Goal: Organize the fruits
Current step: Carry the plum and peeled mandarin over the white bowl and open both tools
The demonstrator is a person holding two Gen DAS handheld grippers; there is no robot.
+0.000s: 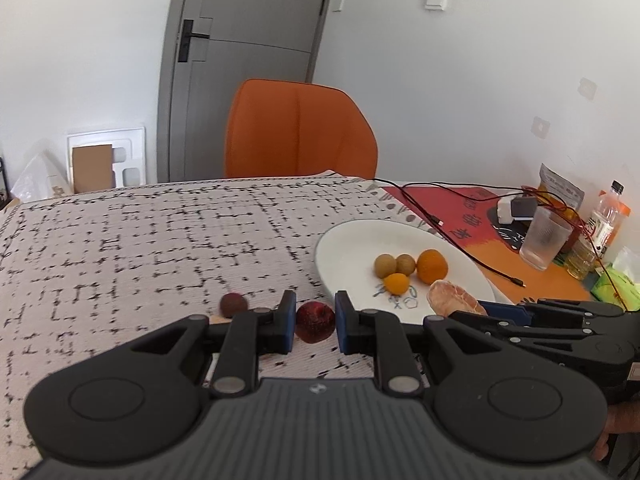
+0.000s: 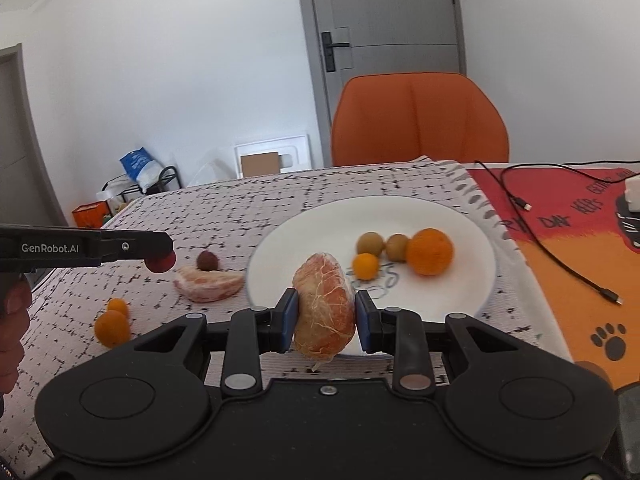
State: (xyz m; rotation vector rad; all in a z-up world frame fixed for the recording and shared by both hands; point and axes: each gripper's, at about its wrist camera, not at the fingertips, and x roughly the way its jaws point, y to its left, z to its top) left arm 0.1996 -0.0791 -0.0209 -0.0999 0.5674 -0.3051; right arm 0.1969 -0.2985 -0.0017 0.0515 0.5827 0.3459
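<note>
right wrist view: pomelo segment [image 2: 325, 309] pinched upright between right gripper [image 2: 326, 320] pads, poised over near rim of white plate [image 2: 460, 216], plate straight ahead; left gripper [image 1: 315, 322] clamped on dark red fruit [image 1: 315, 321], off plate's left edge.

There are two pomelo segments: one [image 2: 325, 312] in the right tongs and one [image 2: 209, 282] on the desk. There are two brown longans [image 2: 370, 243] [image 2: 397, 247] on the one white plate [image 2: 472, 280]. Orange citrus fruits number four: one large orange [image 2: 430, 251], one small [image 2: 365, 266], and two more [image 2: 111, 328] [image 2: 118, 306] on the desk. There are two dark red fruits [image 1: 315, 321] [image 1: 233, 304].
</note>
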